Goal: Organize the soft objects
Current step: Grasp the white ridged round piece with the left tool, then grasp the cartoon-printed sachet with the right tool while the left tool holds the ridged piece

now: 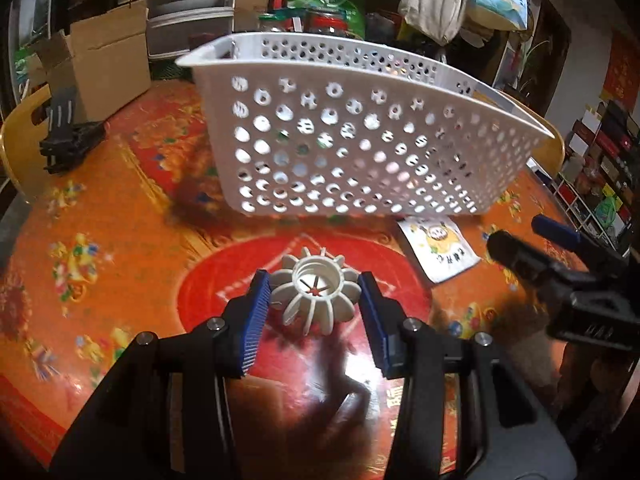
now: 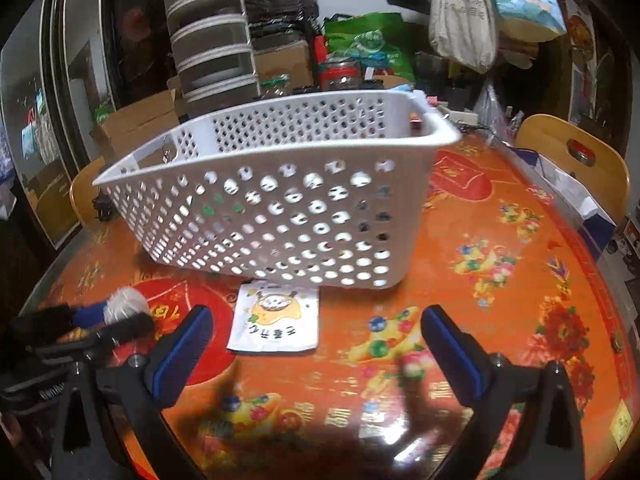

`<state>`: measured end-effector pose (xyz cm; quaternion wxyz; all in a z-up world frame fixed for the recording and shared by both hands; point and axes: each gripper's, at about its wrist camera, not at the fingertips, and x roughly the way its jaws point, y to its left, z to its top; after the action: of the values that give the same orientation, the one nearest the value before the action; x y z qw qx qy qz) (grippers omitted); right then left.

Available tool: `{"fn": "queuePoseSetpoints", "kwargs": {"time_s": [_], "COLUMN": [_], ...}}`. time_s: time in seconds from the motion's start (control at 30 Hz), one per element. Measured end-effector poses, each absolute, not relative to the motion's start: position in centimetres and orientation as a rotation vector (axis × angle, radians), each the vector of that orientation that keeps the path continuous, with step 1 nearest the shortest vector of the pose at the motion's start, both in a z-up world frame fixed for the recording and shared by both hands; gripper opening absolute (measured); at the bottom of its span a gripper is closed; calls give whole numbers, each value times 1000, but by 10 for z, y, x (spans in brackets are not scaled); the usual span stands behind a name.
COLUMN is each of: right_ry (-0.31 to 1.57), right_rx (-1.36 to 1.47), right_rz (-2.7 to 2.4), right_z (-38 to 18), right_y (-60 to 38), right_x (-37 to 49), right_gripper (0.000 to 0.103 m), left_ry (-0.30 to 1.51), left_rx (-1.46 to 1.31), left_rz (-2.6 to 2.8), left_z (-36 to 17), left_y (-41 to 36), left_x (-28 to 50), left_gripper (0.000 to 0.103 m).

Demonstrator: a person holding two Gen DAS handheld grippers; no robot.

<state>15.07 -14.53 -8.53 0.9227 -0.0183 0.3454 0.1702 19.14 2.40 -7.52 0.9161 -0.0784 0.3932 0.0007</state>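
A white ribbed soft ball [image 1: 316, 294] sits between the blue pads of my left gripper [image 1: 316, 304], which is shut on it above the red and orange tablecloth. A white perforated basket [image 1: 356, 132] stands on the table just beyond it; the basket also shows in the right wrist view [image 2: 280, 196]. A flat white packet with a yellow cartoon [image 2: 276, 320] lies in front of the basket, and shows in the left wrist view too [image 1: 438, 248]. My right gripper [image 2: 316, 344] is open and empty, just short of the packet. The left gripper with the ball [image 2: 124, 304] shows blurred at the left.
Cardboard boxes [image 1: 108, 60], stacked drawers [image 2: 212, 52], bags and jars crowd the far side of the round table [image 2: 520, 280]. Wooden chairs [image 2: 576, 152] stand at the table's edges. A black stand [image 1: 68, 136] sits at the left.
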Motion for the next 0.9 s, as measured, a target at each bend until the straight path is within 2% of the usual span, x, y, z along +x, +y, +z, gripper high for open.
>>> {"fn": "queuePoseSetpoints", "kwargs": {"time_s": [0.9], "right_ry": [925], "right_rx": [-115], "right_rz": [357], "right_z": [-121], "right_y": [-105], "right_x": [196], "right_gripper": [103], "left_ry": [794], "left_rx": [-153], "left_rz": [19], "left_z": [-73], "left_y": [34], "left_x": [186], "left_gripper": [42]}}
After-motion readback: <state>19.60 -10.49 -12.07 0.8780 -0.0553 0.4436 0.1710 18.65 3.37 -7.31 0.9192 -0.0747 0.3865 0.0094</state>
